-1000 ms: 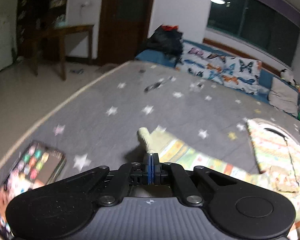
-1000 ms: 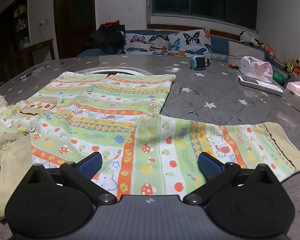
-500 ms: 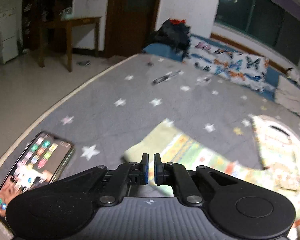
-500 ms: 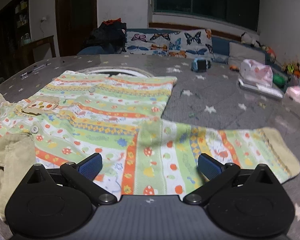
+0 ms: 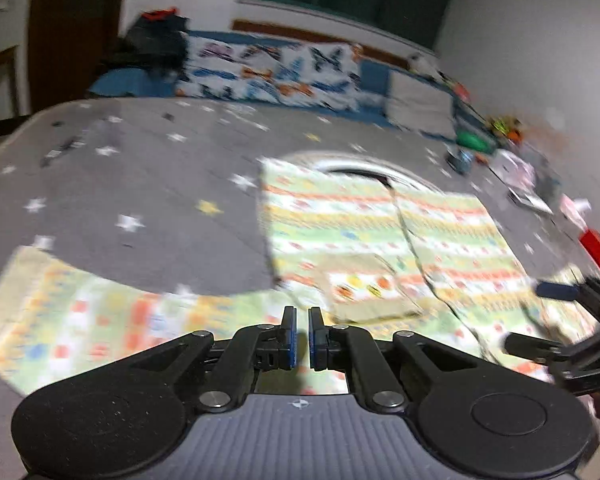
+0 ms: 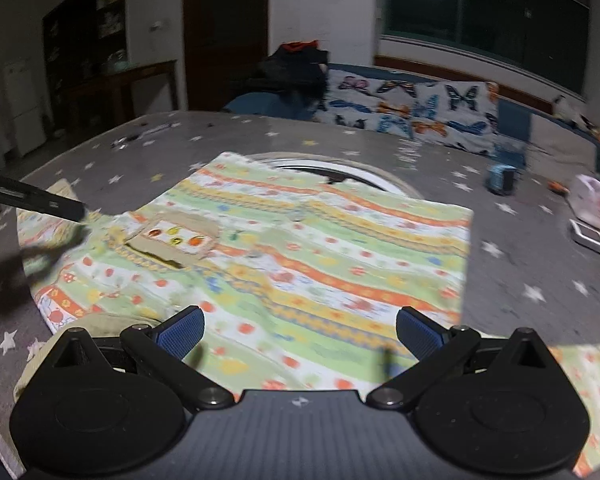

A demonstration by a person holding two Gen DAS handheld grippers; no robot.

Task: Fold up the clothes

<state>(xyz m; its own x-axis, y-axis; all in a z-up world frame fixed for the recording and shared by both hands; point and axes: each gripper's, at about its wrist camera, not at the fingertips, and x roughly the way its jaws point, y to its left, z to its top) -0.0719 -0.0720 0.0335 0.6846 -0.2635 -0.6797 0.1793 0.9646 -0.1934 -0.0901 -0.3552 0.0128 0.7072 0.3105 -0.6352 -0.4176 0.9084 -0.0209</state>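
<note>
Currently sleeve-fold step, by my read. Patterned shirt [image 6: 308,264] lies flat on the star-print tablecloth [image 5: 100,184], left sleeve [image 5: 100,320] stretched out sideways. Left gripper [image 5: 299,336] is nearly closed with a thin gap, gripping nothing, above the sleeve's shoulder end. Right gripper [image 6: 298,332] is spread wide, empty, over the shirt body. Next: pinch a sleeve and carry it across. Versus a second ago, left gripper has let the cuff go and swung toward the body.

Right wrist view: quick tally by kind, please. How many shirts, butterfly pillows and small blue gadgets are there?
Patterned shirt: 1
Butterfly pillows: 2
Small blue gadget: 1
Total: 4
</note>
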